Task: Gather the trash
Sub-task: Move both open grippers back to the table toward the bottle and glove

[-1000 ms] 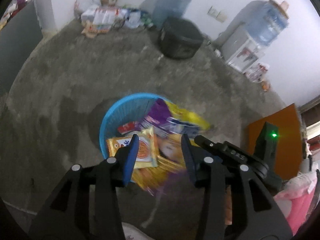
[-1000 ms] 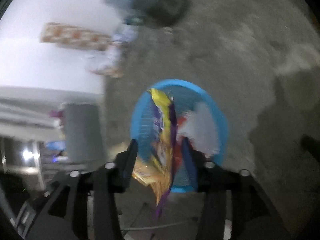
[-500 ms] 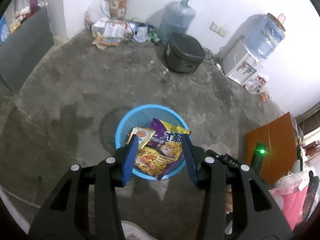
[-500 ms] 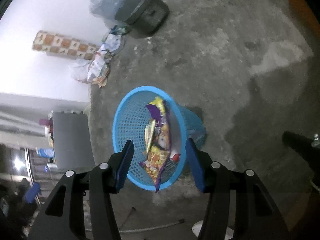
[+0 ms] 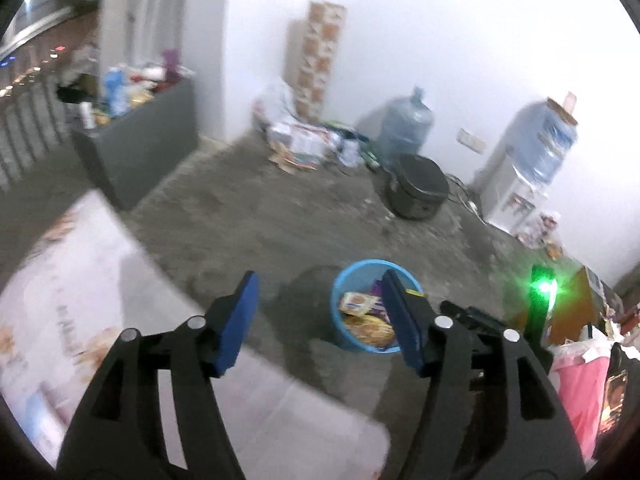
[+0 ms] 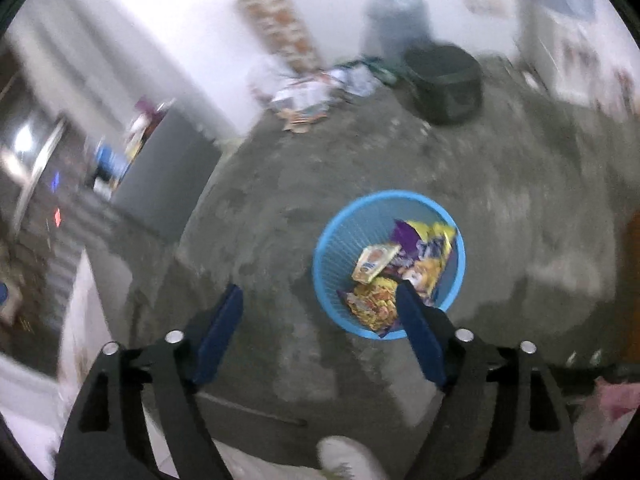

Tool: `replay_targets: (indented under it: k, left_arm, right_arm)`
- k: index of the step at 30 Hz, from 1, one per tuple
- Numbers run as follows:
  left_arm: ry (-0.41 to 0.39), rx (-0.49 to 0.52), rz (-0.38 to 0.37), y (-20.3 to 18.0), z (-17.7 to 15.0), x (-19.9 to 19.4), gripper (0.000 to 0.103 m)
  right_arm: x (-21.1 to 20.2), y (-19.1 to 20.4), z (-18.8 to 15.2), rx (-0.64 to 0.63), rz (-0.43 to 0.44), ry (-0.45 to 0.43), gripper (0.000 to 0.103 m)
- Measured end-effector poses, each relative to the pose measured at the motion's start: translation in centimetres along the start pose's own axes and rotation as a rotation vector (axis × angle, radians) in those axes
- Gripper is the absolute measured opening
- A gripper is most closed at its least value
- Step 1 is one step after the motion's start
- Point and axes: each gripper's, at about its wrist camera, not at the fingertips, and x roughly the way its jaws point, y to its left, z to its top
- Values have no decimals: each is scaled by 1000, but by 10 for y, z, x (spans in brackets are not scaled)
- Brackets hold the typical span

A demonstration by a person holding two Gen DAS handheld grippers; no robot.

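A round blue basket (image 6: 388,264) of open plastic mesh stands on a rough, mottled grey concrete floor (image 6: 500,184), and it serves here as the landmark. Inside it lie crinkled, glossy snack wrappers (image 6: 400,276): a purple-and-yellow bag toward its far side, a small flat cream packet with an orange print in the middle, and a yellow patterned bag at its near side. Beyond the basket sits a squat, dark, rounded appliance (image 6: 444,84), and behind that a translucent water jug (image 5: 406,128) against the white wall. Only the left wrist view shows the other gripper's black body with a green light (image 5: 542,286) to the right of the basket, and a pale printed sheet (image 5: 80,300) spread near and to the left of it. Only the right wrist view looks straight down into the basket and shows a white shoe tip (image 6: 348,456) nearer than it. The left gripper (image 5: 320,322) has its blue-padded jaws spread and opening, nothing between them. The right gripper (image 6: 316,334) is likewise wide and opening, empty, with one pad overlapping the basket's near rim in view.
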Motion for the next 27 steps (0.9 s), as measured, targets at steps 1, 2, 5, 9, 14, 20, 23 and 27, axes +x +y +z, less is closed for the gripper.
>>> replay_targets:
  k: [1, 2, 5, 9, 14, 20, 23, 27]
  left_arm:
    - [-16, -20, 16, 11, -7, -14, 63]
    - [-26, -34, 28, 20, -13, -26, 64]
    - [-59, -100, 83, 51, -35, -65, 65]
    - [-103, -186, 154, 87, -66, -110, 67]
    - [-151, -253, 217, 117, -98, -151, 73]
    - [-190, -293, 264, 137, -118, -177, 73]
    - [-197, -311, 277, 145, -127, -185, 74]
    - [-201, -332, 282, 155, -140, -192, 74]
  right_arm:
    - [-7, 15, -2, -51, -6, -4, 83]
    - [-14, 30, -5, -99, -16, -8, 84]
    - [-32, 67, -16, -212, -33, -25, 90]
    - [-56, 106, -33, -334, -50, -83, 96]
    - [-75, 148, -57, -461, -92, -133, 97]
    - [-97, 197, -84, -639, -145, -230, 97]
    - [-107, 214, -92, -696, -147, -268, 97]
    - [-119, 225, -98, -711, -59, -266, 97]
